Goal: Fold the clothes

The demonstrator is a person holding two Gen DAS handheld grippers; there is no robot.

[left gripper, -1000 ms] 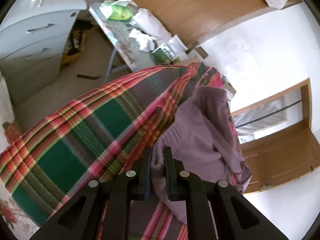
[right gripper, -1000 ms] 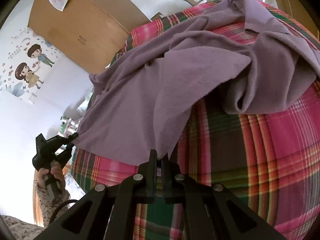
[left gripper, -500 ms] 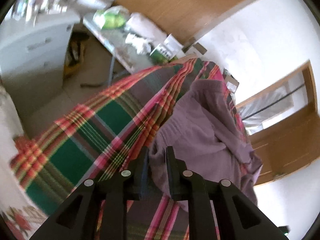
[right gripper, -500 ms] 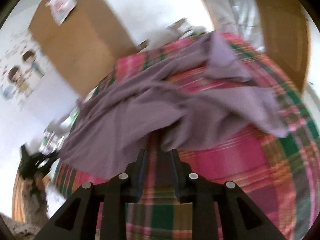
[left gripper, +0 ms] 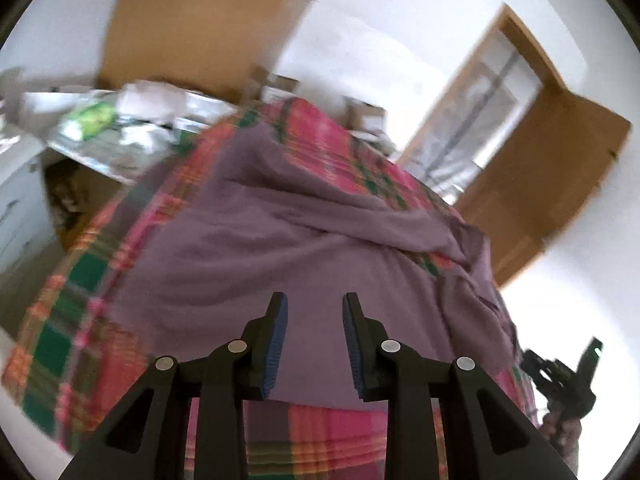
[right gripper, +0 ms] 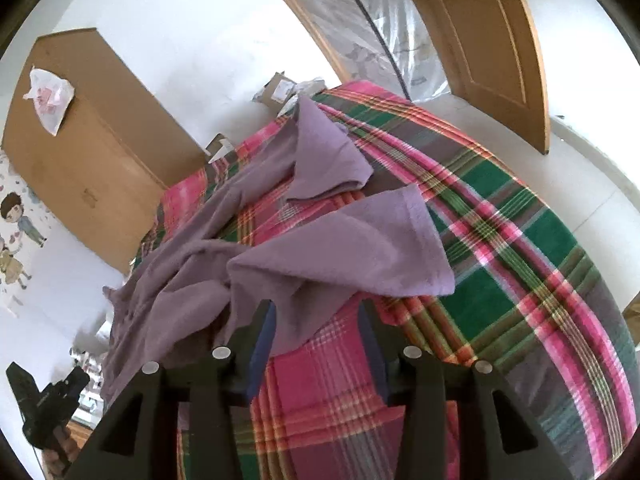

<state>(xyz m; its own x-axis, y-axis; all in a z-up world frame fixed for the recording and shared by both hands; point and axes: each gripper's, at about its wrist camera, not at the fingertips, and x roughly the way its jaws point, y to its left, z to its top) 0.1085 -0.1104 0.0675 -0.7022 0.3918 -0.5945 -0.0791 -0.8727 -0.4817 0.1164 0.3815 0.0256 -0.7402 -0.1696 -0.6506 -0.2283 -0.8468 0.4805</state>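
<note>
**A:** Purple garment [right gripper: 328,248] — where is it lying?

**B:** It is lying rumpled across the plaid blanket [right gripper: 520,248], which is covering the bed. In the right wrist view one broad flap is spreading toward the green squares, and a narrower piece is trailing off toward the far edge, near the cardboard boxes [right gripper: 280,88].

**A:** And the right gripper [right gripper: 316,332]?

**B:** Its jaws are standing apart, gripping nothing. A loose corner of the cloth is lying in the gap between the fingers, though I cannot tell whether it is touching either pad.

**A:** The left gripper [left gripper: 314,332]?

**B:** Spread wide too, its blue pads [left gripper: 276,340] showing — it is hovering above the flat near part of the garment, pinching nothing. That view is blurring toward the edges.

**A:** Are the two seeing each other?

**B:** Yes. The left one is showing at the lower left of the right wrist view, a hand [right gripper: 60,444] holding it, and the right one is appearing at the lower right of the left wrist view.

**A:** Anything else around?

**B:** A wooden wardrobe [right gripper: 80,160] with a plastic bag [right gripper: 48,100] on it, an open wooden door [right gripper: 492,40], and a cluttered table [left gripper: 120,128] beside the bed.
</note>
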